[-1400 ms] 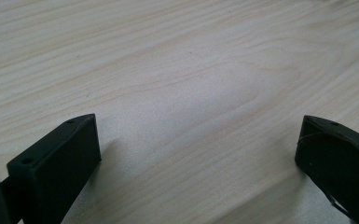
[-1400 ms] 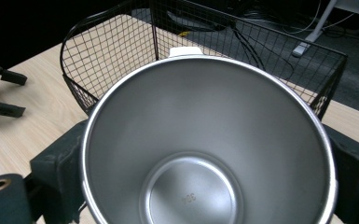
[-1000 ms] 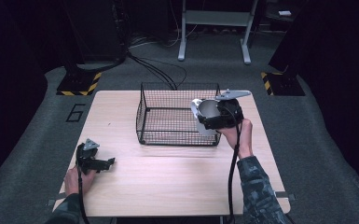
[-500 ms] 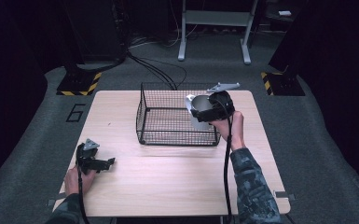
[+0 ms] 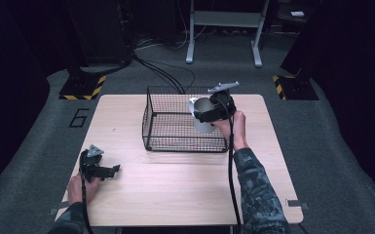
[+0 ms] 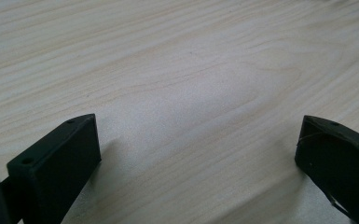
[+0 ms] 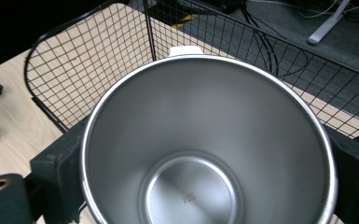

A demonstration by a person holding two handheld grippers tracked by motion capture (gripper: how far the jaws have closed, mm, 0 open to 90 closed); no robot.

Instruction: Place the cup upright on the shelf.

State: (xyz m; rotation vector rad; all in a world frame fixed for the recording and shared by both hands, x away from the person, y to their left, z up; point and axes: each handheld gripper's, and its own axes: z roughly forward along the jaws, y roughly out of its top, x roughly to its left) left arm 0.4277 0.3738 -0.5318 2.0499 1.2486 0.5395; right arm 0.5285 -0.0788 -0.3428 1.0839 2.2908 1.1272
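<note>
A stainless steel cup (image 5: 202, 118) hangs tilted over the right part of a black wire basket (image 5: 184, 143). My right gripper (image 5: 208, 112) is shut on it. In the right gripper view the cup (image 7: 205, 154) opens toward the camera, empty, with a jaw pressed on each side and the basket (image 7: 98, 56) behind it. My left gripper (image 5: 113, 170) rests on the wooden table (image 5: 175, 190) at the front left, jaws pointing right. In the left gripper view this gripper (image 6: 198, 135) stands open over bare wood (image 6: 168, 70).
The basket stands at the table's far middle and looks empty. Cables and a grey stand (image 5: 224, 29) lie on the floor beyond the table. A yellow-black striped base (image 5: 83, 87) sits off the far left corner.
My right gripper has carried the cup leftward from the basket's right edge to above its right part. The left gripper has stayed still.
</note>
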